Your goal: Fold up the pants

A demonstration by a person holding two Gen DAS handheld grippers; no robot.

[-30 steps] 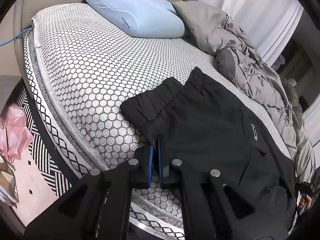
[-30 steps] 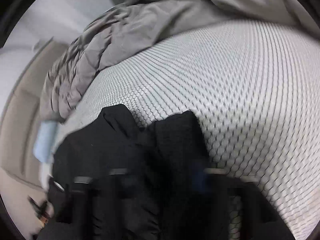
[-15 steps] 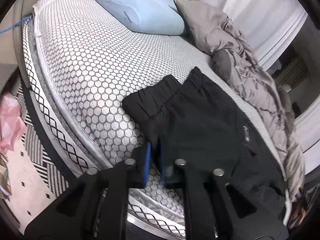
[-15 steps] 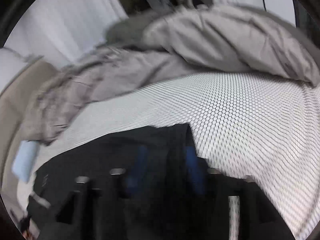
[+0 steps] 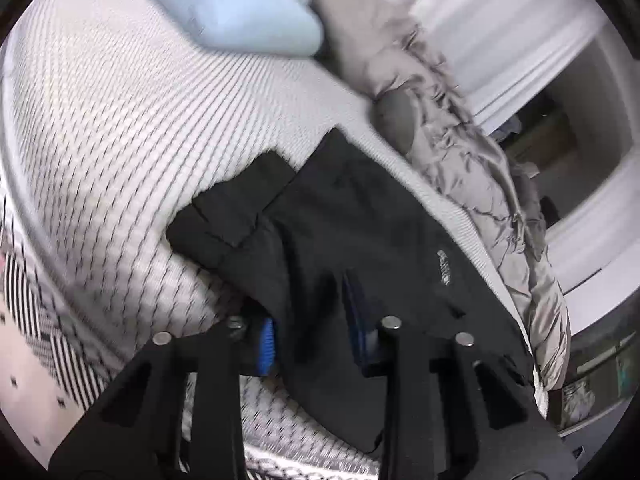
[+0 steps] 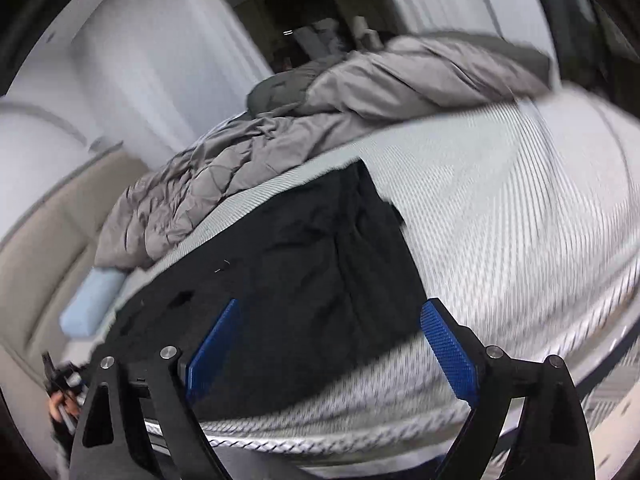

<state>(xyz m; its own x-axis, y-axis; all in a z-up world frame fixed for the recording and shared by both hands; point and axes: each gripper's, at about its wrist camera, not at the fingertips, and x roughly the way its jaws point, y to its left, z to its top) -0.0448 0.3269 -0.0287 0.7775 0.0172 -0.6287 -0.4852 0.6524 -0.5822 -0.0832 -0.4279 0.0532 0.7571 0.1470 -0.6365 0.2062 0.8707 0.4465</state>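
Note:
Black pants [image 5: 360,240] lie flat on the honeycomb-patterned mattress [image 5: 120,120], with the waistband toward the pillow. They also show in the right wrist view [image 6: 320,264], with the leg ends toward the foot of the bed. My left gripper [image 5: 312,320] is open just above the near edge of the pants, with cloth between its blue pads but not clamped. My right gripper [image 6: 332,324] is wide open above the near edge of the pants and holds nothing.
A light blue pillow [image 5: 240,4] lies at the head of the bed. A crumpled grey duvet [image 5: 460,140] runs along the far side of the pants, also in the right wrist view [image 6: 280,136]. A black-and-white patterned rug [image 5: 40,280] lies beside the bed.
Both grippers were shut on the pants' near edge and have opened, letting go. The right gripper has pulled back and up, so more of the pants and bed shows.

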